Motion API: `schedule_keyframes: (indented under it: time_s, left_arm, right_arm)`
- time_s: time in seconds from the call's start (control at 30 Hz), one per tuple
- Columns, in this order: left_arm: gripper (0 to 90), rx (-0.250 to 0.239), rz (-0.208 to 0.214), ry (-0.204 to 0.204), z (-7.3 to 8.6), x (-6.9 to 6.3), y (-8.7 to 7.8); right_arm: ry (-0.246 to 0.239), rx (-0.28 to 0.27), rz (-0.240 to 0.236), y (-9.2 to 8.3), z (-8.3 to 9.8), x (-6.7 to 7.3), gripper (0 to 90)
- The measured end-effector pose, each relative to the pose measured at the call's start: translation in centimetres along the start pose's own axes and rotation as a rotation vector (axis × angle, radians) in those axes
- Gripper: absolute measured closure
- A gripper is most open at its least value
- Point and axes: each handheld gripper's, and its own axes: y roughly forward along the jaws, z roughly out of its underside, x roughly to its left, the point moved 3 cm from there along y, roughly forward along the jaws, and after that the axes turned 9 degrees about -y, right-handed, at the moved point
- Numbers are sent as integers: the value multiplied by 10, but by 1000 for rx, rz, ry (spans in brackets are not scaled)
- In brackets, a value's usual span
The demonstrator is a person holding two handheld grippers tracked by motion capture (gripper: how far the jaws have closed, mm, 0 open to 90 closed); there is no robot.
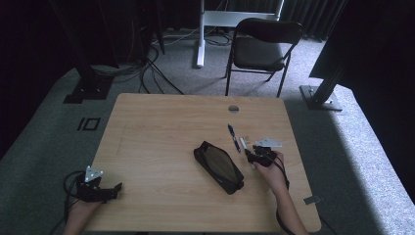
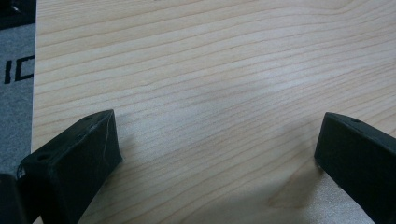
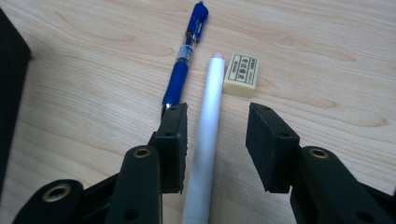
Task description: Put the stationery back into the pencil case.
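Far left, the left tool (image 1: 100,188) rests idle on the wooden surface (image 1: 161,132), jaws spread wide over bare wood. Centre, the black pencil case (image 1: 219,167) lies waiting, nothing loaded that I can see. Just right of it lie the blue pen (image 3: 185,56), the white pen (image 3: 208,126) and the eraser (image 3: 241,70), side by side. The right tool (image 3: 216,140) straddles the white pen, one pad brushing it, the other off — not clamped. Pickup and packing remain.

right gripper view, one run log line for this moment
right gripper: open, jaws astride white pen, not gripped | left gripper: open over table
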Motion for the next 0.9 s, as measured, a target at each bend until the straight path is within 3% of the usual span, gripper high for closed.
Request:
schedule_keyframes:
  time_s: [0.37, 0.63, 0.9]
  left_arm:
    - [3, 0, 0, 0, 0, 0, 0]
    - [3, 0, 0, 0, 0, 0, 0]
    - [3, 0, 0, 0, 0, 0, 0]
  right_arm:
    - [17, 46, 1, 15, 5, 3, 663]
    - [45, 42, 24, 18, 4, 6, 751]
    - [69, 57, 33, 20, 1, 8, 780]
